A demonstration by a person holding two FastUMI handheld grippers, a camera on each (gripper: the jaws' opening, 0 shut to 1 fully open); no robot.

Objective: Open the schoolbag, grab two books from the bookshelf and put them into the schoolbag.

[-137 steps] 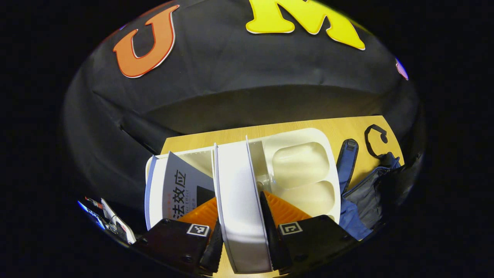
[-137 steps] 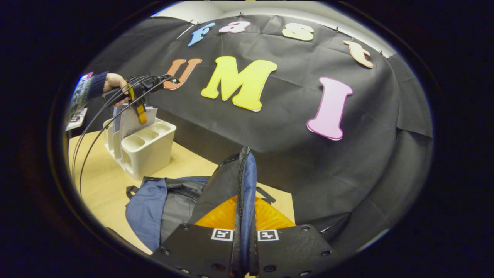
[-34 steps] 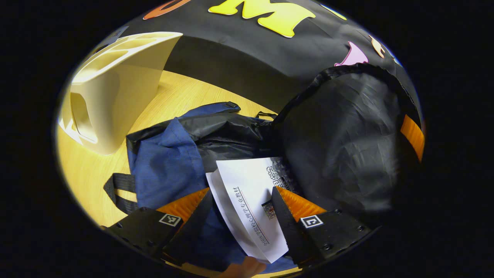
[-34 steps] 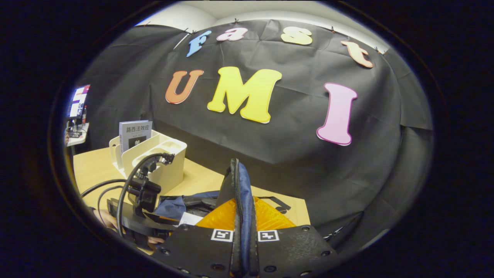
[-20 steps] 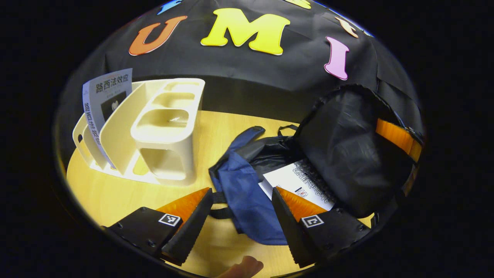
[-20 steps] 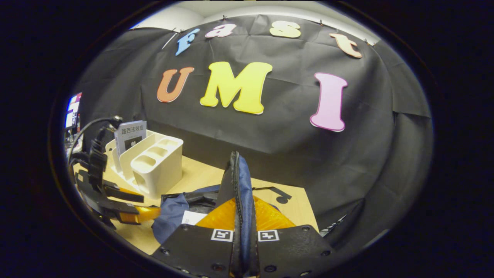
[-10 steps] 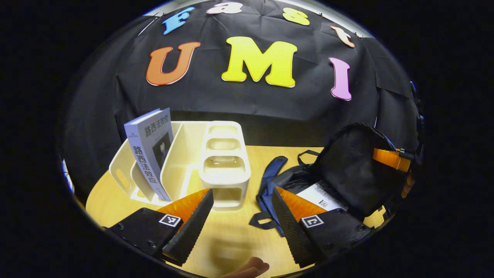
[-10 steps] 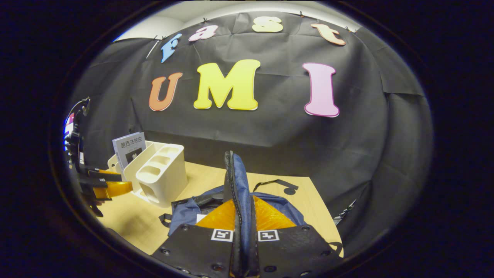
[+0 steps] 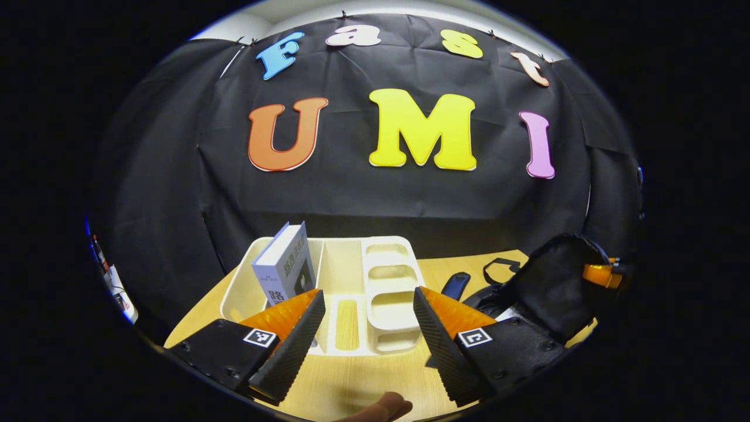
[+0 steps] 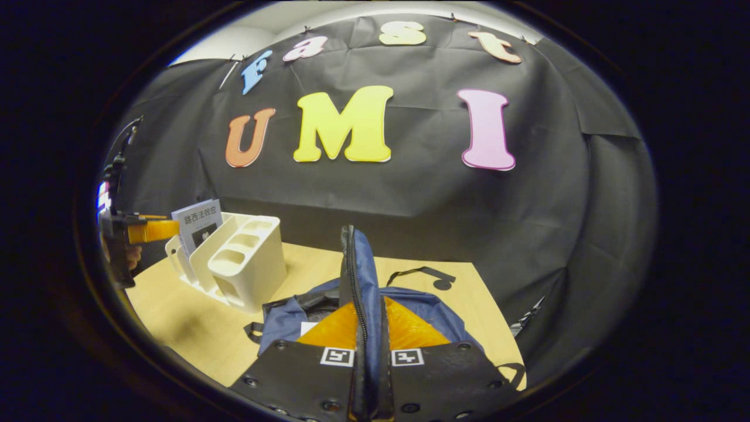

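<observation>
Hiding most of the white book [image 10: 304, 327] inside the schoolbag [image 10: 404, 305], one corner peeking out. Standing nearly upright, leaning slightly, long axis vertical: one grey book [image 9: 285, 264] in the cream bookshelf [image 9: 387, 281] at the table's [image 10: 193, 328] far left. Pinching the schoolbag's raised flap [image 10: 354, 275]: right gripper [image 10: 370, 375]. Hovering spread and empty before the shelf: left gripper [image 9: 368, 337].

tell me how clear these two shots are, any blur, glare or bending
Left gripper view: sharp, with the book and bookshelf crisp; fisheye bows the table edge; a fingertip at the bottom is soft. Right gripper view: sharp too, no glare; the schoolbag flap between the right gripper fingers is evenly lit; edges dim.
</observation>
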